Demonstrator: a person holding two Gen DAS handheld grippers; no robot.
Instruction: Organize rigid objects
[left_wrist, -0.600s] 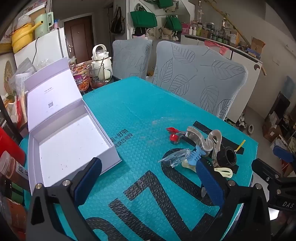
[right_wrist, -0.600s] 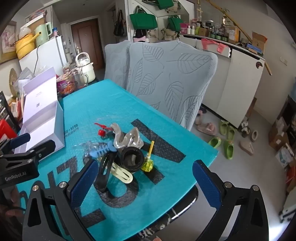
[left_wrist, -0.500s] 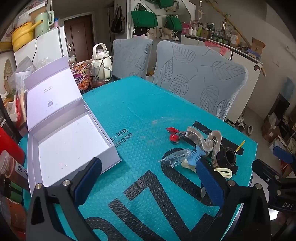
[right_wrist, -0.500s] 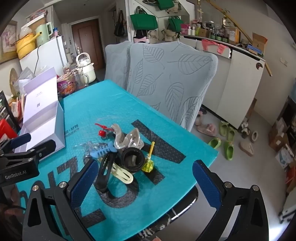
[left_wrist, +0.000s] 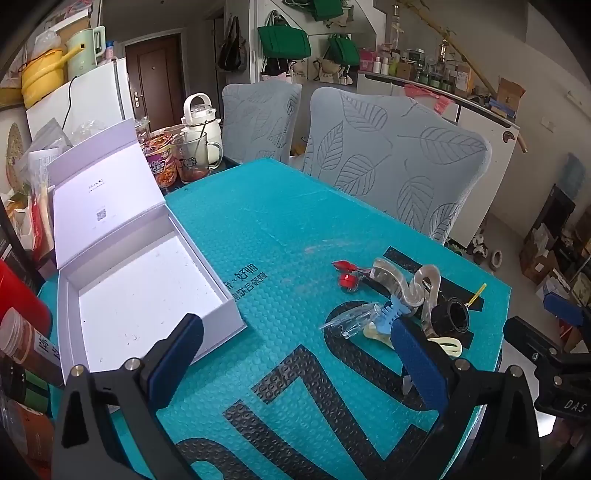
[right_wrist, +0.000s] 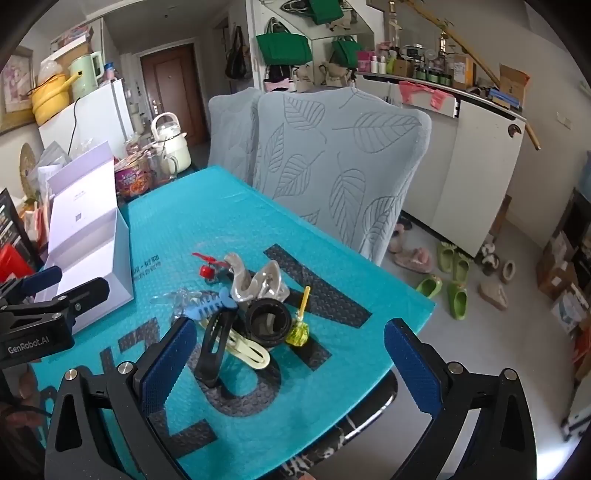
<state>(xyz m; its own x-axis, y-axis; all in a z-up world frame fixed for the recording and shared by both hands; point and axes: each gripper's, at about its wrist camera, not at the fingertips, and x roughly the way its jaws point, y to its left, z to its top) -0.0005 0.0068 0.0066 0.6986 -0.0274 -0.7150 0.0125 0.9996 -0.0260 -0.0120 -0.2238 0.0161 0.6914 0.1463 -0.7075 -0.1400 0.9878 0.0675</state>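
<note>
Black plastic claw (right_wrist: 291, 363) frames, blue textured finger pads (right_wrist: 168, 360), silver screws, white "GenRobot.AI" lettering.

Two gray chairs (right_wrist: 332, 166) with leaf patterns stood behind the table, near a brown door (right_wrist: 171, 85), a white fridge (left_wrist: 92, 99) and green bags (right_wrist: 282, 44) on the wall.

Worktop (left_wrist: 280, 221) covered in teal bubble sheet with black lettering. Open white box (left_wrist: 144, 291) at left side. Heap of hair clips (right_wrist: 240, 299) near right edge. Cups, kettle (left_wrist: 199, 110) at far end.
</note>
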